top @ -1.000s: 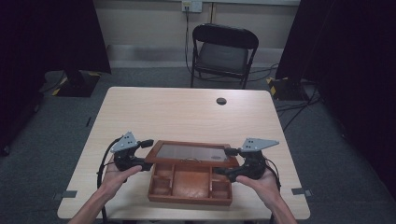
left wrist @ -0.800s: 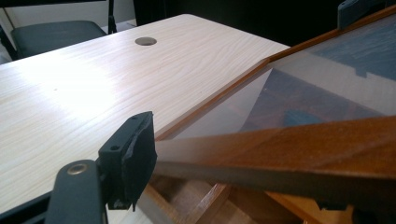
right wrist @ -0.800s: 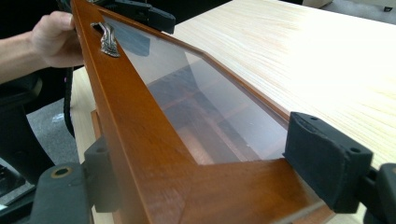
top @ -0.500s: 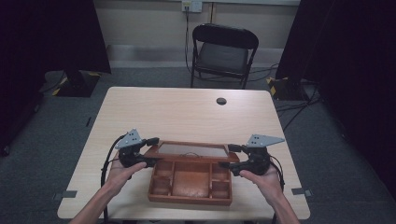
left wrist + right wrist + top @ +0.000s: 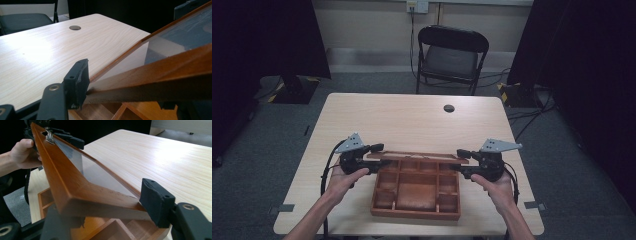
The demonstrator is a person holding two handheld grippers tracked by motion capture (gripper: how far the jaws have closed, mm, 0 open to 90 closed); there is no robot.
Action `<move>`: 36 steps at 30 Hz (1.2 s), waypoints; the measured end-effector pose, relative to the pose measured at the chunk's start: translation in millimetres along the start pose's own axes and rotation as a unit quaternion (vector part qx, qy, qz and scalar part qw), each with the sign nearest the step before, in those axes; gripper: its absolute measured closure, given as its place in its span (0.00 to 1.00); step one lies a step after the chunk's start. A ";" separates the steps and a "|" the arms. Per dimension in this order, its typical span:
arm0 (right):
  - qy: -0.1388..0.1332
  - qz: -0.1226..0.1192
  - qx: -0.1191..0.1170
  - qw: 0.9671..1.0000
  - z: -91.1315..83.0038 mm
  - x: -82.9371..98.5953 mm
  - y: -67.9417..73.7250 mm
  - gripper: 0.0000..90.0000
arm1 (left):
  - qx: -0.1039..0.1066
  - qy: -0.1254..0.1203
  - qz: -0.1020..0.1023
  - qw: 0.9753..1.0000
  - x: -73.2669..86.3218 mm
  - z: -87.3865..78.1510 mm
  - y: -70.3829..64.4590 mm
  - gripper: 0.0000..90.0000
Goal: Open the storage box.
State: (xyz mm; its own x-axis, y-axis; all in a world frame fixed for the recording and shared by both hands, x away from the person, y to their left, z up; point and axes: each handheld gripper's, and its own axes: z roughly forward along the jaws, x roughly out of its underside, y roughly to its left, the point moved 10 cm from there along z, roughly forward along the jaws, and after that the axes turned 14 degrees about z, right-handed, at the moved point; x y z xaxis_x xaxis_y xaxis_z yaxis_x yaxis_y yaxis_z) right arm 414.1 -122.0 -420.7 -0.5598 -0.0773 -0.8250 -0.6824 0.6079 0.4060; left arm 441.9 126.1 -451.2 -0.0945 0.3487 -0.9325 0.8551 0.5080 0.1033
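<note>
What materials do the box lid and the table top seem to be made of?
Lid: reddish-brown wood frame, smooth and apparently varnished, around a clear pane, glass or plastic, since the table shows through. Table top: pale wood-grain surface with a soft sheen, possibly laminate.

no legible text or labels

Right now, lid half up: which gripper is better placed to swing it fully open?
Neither clearly. The left gripper and right gripper clamp opposite ends of the lid, symmetric over the wooden box. Probably both together; one alone would likely twist the raised lid.
</note>
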 end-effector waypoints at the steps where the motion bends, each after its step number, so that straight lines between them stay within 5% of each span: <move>1: -0.001 0.001 0.001 1.000 -0.1 -0.7 -1.2 0.46 | 0.000 -0.002 -0.003 1.000 -0.5 0.4 0.1 0.41; 30: -0.022 0.016 0.016 0.999 9.8 -18.0 -22.1 0.51 | 0.004 -0.013 -0.029 1.000 -10.4 4.4 13.9 0.48; 36: -0.030 0.020 0.011 0.999 12.9 -22.9 -25.6 0.51 | 0.007 -0.004 -0.020 1.000 -11.0 5.2 18.6 0.52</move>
State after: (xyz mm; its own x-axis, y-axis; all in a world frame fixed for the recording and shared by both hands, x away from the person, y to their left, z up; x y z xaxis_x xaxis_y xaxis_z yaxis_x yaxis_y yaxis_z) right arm 450.5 -125.7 -417.2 -0.5574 -0.0050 -0.8303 -0.6483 0.6273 0.4315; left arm 461.4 127.5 -440.9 -0.1246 0.3215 -0.9387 0.8577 0.5105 0.0610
